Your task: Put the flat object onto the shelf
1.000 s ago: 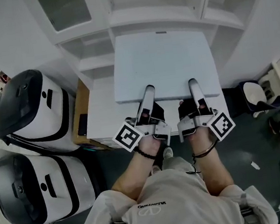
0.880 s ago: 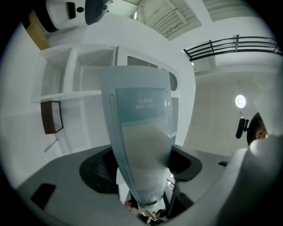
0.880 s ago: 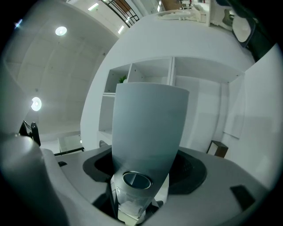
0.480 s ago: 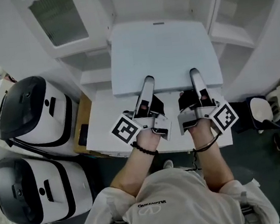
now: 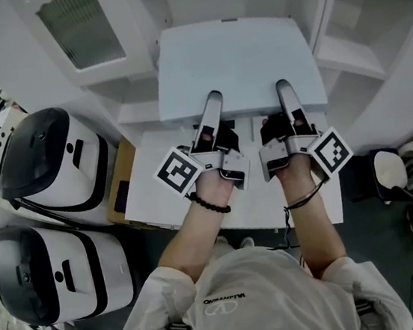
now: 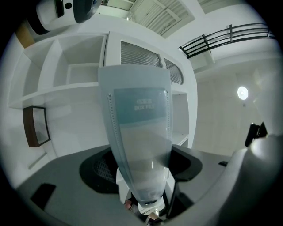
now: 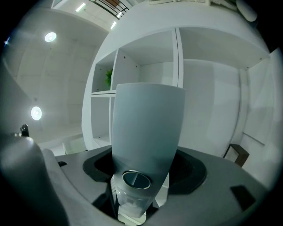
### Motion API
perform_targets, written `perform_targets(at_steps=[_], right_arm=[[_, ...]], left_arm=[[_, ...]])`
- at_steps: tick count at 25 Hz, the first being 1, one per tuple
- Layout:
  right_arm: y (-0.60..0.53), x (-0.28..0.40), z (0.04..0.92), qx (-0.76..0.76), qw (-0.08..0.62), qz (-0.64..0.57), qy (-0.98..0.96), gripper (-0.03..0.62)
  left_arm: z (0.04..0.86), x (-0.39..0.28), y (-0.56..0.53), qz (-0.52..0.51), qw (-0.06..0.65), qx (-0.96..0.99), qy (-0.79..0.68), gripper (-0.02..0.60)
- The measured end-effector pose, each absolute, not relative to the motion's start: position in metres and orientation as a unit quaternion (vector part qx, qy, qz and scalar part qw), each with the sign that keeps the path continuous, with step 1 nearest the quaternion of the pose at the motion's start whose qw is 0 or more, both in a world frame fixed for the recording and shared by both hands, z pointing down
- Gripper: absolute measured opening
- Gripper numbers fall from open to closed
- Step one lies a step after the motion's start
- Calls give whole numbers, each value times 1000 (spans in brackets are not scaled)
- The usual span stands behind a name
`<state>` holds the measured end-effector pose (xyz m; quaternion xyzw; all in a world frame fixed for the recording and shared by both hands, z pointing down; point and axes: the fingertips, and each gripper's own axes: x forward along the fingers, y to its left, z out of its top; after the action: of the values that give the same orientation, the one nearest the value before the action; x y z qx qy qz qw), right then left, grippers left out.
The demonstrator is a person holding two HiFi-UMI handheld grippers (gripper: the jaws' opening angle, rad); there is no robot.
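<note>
The person holds one tool in each hand, and both tools grip the near edge of the flat object [image 5: 233, 55]. It is a pale, light blue board, wide and thin. In the head view the left tool [image 5: 212, 105] and the right tool [image 5: 285, 93] lie side by side, near each other, each with its upper finger flat on top of the board. The jaws of both are closed on the board's edge, not on each other.

The flat object is held in the air above the white worktop [image 5: 152, 183], and its far edge is just in front of the white shelf [image 5: 347, 55]. It does not rest on any board of the shelf.

In the left gripper view the shelf [image 6: 66, 88] with its open compartments stands straight ahead, and in the right gripper view the shelf [image 7: 146, 66] also fills the background.

On the floor to the left of the worktop stand two white and black machines [image 5: 47, 155], one behind the other. A dark bracelet [image 5: 210, 205] is on the left wrist.
</note>
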<state>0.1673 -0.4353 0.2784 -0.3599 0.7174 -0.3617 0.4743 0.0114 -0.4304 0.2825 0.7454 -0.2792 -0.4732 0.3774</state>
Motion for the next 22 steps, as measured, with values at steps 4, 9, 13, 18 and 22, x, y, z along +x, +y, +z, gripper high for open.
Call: perform_targets(at_steps=[4, 9, 13, 18, 22], right_arm=[[-450, 168, 277, -366, 474, -373, 709, 331], [-492, 157, 276, -382, 457, -395, 699, 331], [-491, 153, 276, -388, 453, -402, 694, 333], [-502, 153, 275, -396, 452, -411, 686, 334], [-509, 153, 275, -397, 449, -415, 684, 336]], left_arm=[[281, 13, -445, -468, 391, 740, -283, 316], [279, 2, -489, -460, 408, 731, -294, 316], [280, 0, -490, -457, 411, 731, -297, 316], [275, -1, -503, -448, 414, 735, -296, 316], [279, -3, -513, -441, 412, 735, -308, 316]])
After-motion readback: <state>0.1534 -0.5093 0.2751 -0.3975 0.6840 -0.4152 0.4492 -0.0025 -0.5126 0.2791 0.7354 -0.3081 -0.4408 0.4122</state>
